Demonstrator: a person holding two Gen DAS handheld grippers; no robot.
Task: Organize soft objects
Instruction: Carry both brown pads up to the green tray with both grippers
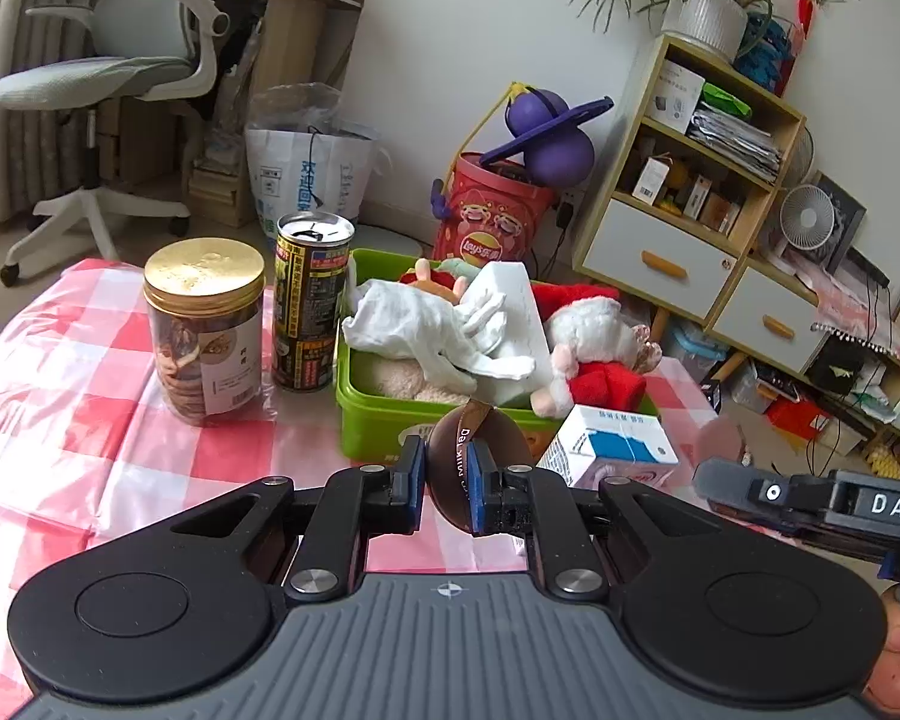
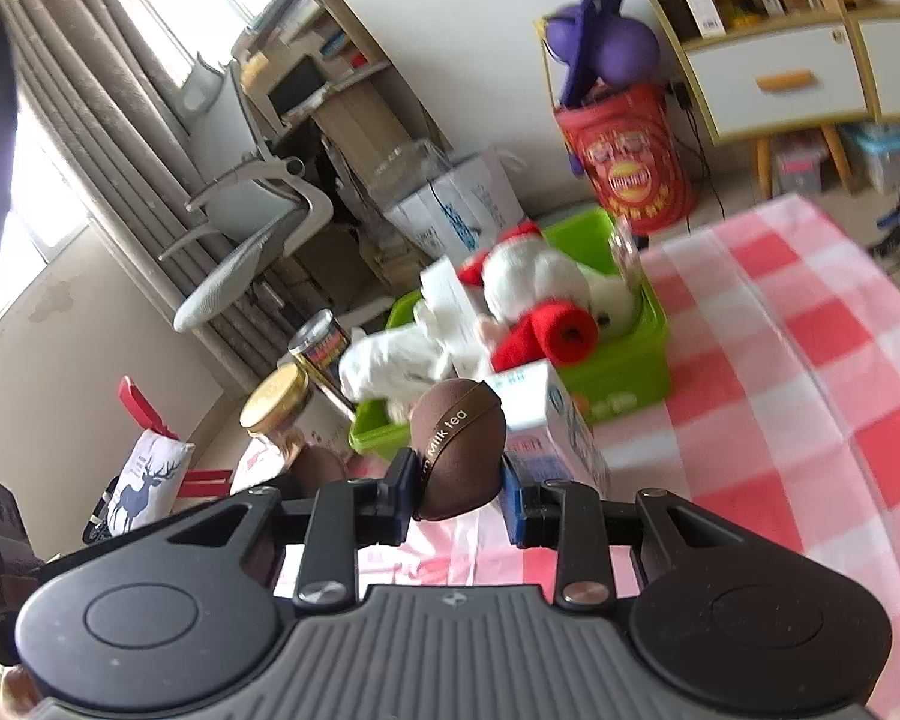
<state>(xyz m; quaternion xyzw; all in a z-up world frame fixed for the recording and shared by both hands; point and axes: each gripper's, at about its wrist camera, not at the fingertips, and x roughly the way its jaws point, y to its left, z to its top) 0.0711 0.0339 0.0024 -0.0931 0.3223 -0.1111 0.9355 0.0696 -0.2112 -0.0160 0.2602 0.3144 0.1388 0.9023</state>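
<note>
In the left wrist view, the left gripper (image 1: 444, 483) was clamped on a brown plush ball (image 1: 459, 468) with a ribbon band, the blue pads pressing its two sides and squeezing it narrow. The ball was held above the checked tablecloth (image 1: 78, 396), just in front of the near wall of the green bin (image 1: 372, 426). The bin lay straight ahead along the finger line and already held white gloves (image 1: 438, 330), a white box and a red-and-white plush toy (image 1: 594, 342). A milk carton (image 1: 612, 447) stood just right of the ball, against the bin front. The right gripper body entered at the right edge, level with the left one. In the right wrist view, the right gripper (image 2: 459, 489) was clamped on a second brown plush ball (image 2: 459, 438), its long axis tilted up and to the right, the ribbon reading "Milk tea". Here the green bin (image 2: 624, 366) lay ahead and slightly right of the fingers, with the milk carton (image 2: 546, 420) touching or just behind the ball, directly between it and the bin. Judged from both views, the left gripper had the clearer line; the right one's path appeared to call for clearance over the carton.
</note>
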